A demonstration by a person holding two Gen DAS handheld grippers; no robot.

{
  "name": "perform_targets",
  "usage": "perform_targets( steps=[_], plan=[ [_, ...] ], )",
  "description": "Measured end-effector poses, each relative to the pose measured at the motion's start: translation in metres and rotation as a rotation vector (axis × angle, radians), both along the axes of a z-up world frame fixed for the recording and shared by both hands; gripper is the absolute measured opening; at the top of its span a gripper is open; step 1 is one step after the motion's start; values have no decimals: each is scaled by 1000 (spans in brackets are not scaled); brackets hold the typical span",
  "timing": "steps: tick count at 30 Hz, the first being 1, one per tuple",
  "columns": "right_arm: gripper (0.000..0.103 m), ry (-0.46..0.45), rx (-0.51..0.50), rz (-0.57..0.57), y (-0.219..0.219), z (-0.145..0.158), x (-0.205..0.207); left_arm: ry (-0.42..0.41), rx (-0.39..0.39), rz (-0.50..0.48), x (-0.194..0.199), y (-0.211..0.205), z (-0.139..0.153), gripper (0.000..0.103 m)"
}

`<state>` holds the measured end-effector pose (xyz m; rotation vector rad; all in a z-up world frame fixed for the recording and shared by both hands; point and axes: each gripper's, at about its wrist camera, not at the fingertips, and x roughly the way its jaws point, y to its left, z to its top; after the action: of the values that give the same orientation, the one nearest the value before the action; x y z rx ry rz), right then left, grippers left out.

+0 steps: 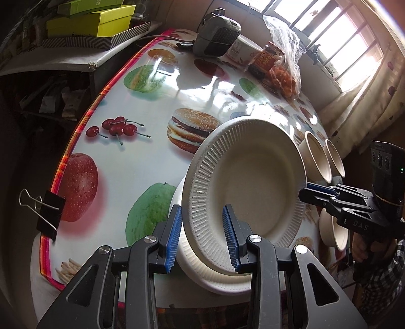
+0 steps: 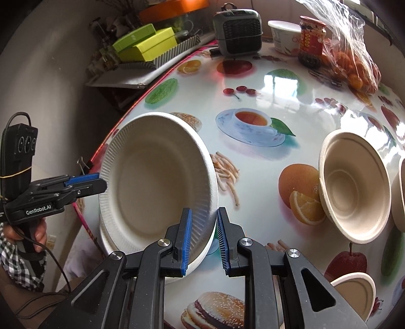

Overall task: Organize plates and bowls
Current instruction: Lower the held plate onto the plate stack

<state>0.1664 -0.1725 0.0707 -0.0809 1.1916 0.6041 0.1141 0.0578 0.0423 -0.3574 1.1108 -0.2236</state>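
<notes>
A white ribbed paper plate (image 1: 243, 182) lies on top of another plate (image 1: 215, 275) near the table's front edge; the stack also shows in the right wrist view (image 2: 154, 177). My left gripper (image 1: 202, 238) is open, its blue pads (image 1: 174, 235) straddling the top plate's near rim. My right gripper (image 2: 202, 240) is open with its pads on either side of the same plate's rim; it shows from the side in the left view (image 1: 319, 192). Beige paper bowls stand apart on the table (image 2: 354, 184), (image 2: 357, 296), (image 1: 316, 154).
The fruit-print table (image 2: 253, 83) carries a grey heater (image 2: 238, 30), a white tub (image 2: 283, 35), a red jar (image 2: 311, 40) and a bag of oranges (image 2: 351, 63) at the back. A binder clip (image 1: 48, 215) is on the left edge. Green boxes (image 1: 91, 20) sit on a side shelf.
</notes>
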Motion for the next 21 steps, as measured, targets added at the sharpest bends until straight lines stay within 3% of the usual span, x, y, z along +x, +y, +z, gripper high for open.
perform_targets(
  steps=[21],
  plan=[
    [20,27,-6,1,6,-14,-8,31,3,5,-8,1,-12,33]
  ],
)
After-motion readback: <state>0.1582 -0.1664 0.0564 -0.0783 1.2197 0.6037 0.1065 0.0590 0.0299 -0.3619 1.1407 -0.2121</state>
